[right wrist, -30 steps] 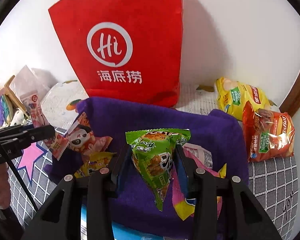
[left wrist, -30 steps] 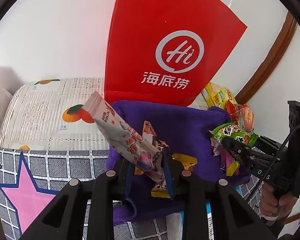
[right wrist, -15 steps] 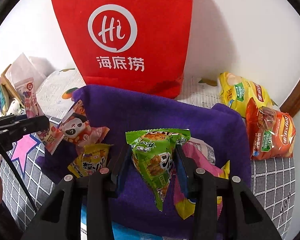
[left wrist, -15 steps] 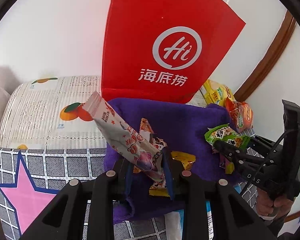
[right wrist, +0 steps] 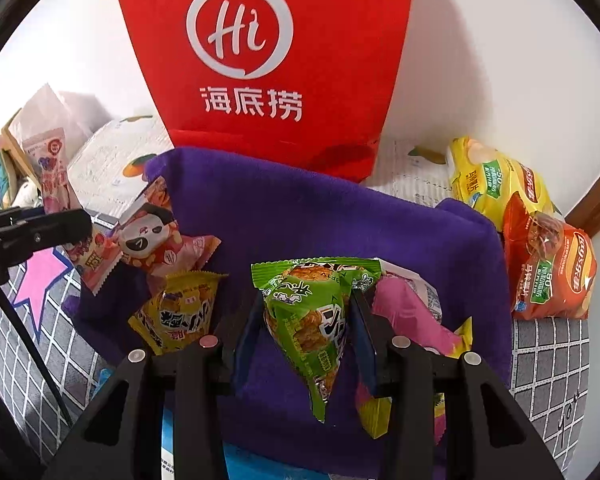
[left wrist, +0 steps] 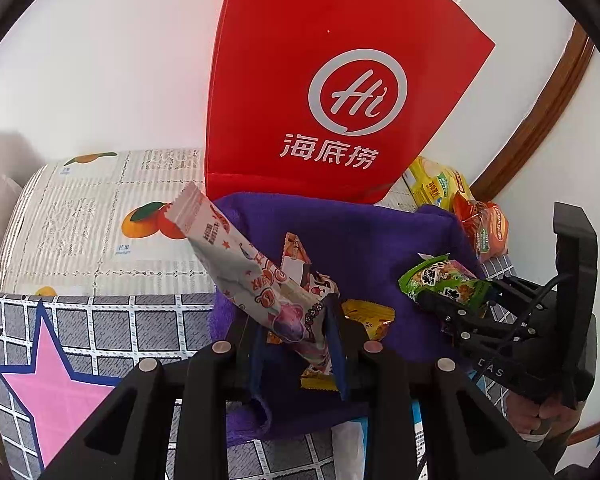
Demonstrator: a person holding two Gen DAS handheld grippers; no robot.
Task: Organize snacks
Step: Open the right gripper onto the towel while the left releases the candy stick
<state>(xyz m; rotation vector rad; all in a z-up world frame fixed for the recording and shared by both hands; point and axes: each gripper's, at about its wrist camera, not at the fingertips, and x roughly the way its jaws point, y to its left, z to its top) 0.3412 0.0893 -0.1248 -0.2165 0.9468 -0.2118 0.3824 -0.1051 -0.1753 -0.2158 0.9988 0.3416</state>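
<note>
My left gripper [left wrist: 294, 322] is shut on a long white and pink wafer packet [left wrist: 236, 256] that slants up to the left over the purple cloth [left wrist: 364, 240]. My right gripper [right wrist: 306, 316] is shut on a green triangular snack packet [right wrist: 308, 312], which also shows in the left wrist view as the green packet [left wrist: 444, 280]. On the cloth lie a panda packet [right wrist: 152, 240], a yellow packet [right wrist: 180, 312] and a pink packet [right wrist: 404, 312]. A tall red paper bag [right wrist: 268, 60] stands behind the cloth against the wall.
Two chip bags, yellow [right wrist: 496, 184] and orange [right wrist: 552, 268], lie at the right by a brown wooden frame [left wrist: 540, 116]. Patterned mats cover the table [left wrist: 80, 216], with a pink star [left wrist: 48, 392] at the left. More items crowd the far left edge [right wrist: 0, 172].
The right gripper with the green packet has edged forward toward the red bag, which now looks larger in its view. The left gripper and its wafer packet have stayed put.
</note>
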